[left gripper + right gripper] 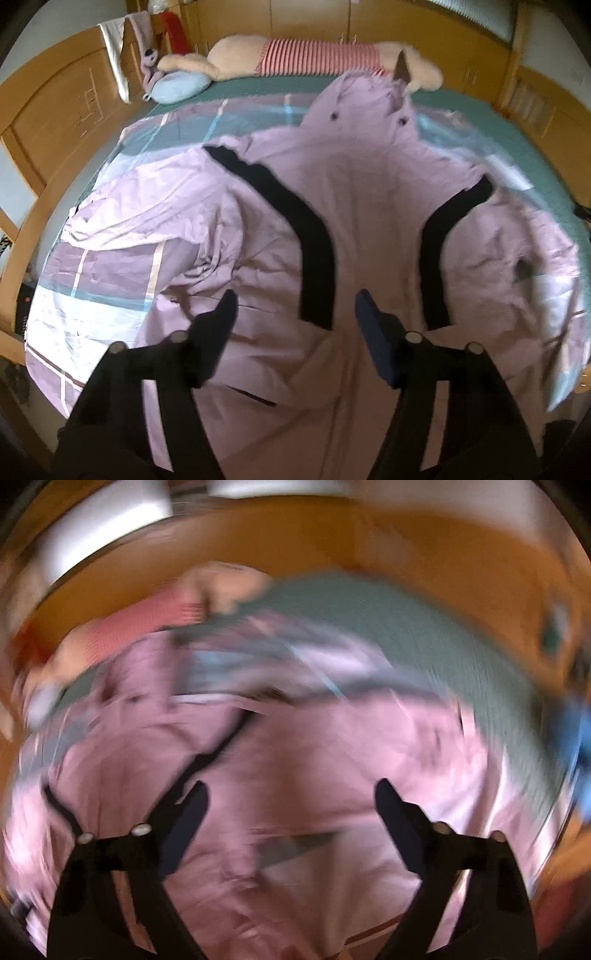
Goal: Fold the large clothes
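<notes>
A large lilac hooded jacket [354, 177] with black stripes lies spread on the bed, hood at the far end, sleeves out to both sides. My left gripper [295, 299] is open and empty, hovering above the jacket's lower middle between the two black stripes. In the right wrist view the picture is blurred by motion. The jacket [332, 757] fills that view too. My right gripper [291, 790] is open and empty above the jacket's right part.
The bed has a checked lilac and teal cover [92, 288] over a green sheet [546, 147]. A long plush toy [314, 55] and a blue pillow [177, 86] lie at the far end. Wooden bed frame [48, 122] surrounds it.
</notes>
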### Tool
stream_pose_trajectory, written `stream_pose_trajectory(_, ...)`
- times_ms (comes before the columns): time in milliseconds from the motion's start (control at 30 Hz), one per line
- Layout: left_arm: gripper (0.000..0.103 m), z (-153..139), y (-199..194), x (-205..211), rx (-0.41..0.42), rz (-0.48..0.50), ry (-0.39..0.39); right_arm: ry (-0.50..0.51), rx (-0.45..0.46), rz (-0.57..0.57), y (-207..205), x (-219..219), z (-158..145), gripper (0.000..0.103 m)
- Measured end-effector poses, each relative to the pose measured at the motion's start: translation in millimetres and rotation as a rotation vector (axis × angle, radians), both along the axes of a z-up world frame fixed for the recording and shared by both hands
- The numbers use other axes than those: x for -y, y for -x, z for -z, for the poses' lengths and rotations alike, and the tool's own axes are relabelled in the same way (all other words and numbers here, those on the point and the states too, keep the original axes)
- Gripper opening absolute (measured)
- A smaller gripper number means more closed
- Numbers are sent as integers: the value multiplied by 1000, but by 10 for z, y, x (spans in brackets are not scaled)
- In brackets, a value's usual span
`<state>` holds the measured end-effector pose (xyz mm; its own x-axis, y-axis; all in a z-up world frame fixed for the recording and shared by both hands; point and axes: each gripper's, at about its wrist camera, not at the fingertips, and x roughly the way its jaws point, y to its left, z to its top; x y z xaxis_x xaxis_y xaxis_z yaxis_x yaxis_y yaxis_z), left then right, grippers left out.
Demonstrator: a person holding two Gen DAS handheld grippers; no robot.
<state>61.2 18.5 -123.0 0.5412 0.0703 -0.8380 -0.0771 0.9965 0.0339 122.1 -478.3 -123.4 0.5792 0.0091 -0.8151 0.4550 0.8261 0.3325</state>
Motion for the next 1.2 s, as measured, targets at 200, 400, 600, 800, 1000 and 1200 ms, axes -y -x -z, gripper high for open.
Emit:
stream_pose_trajectory(200, 69, 305, -213, 138, -62, 19, 36, -517, 44, 343, 400, 1337, 789, 86)
stream_pose_trajectory(400, 95, 498, -309, 278, -121, 50, 146, -533, 29, 406, 373, 1581, 1049, 86)
stream_pose_trajectory(600, 98, 572, -317, 203, -131, -21, 176, -495, -33, 362, -4, 1490, 1402, 54)
stream_pose_trajectory(800, 98, 567, -325, 199, -164, 27, 207, -119, 128, 389, -12, 1078, 742, 7)
stream_pose_trajectory(1000, 99, 425, -289, 14, -133, -18, 198, 193, 494, -96, 27, -433, -387, 6)
stream_pose_trajectory(1200, 99, 427, -307, -339, -134, -154, 177, 292, 492, -666, 111, -2138, -327, 6)
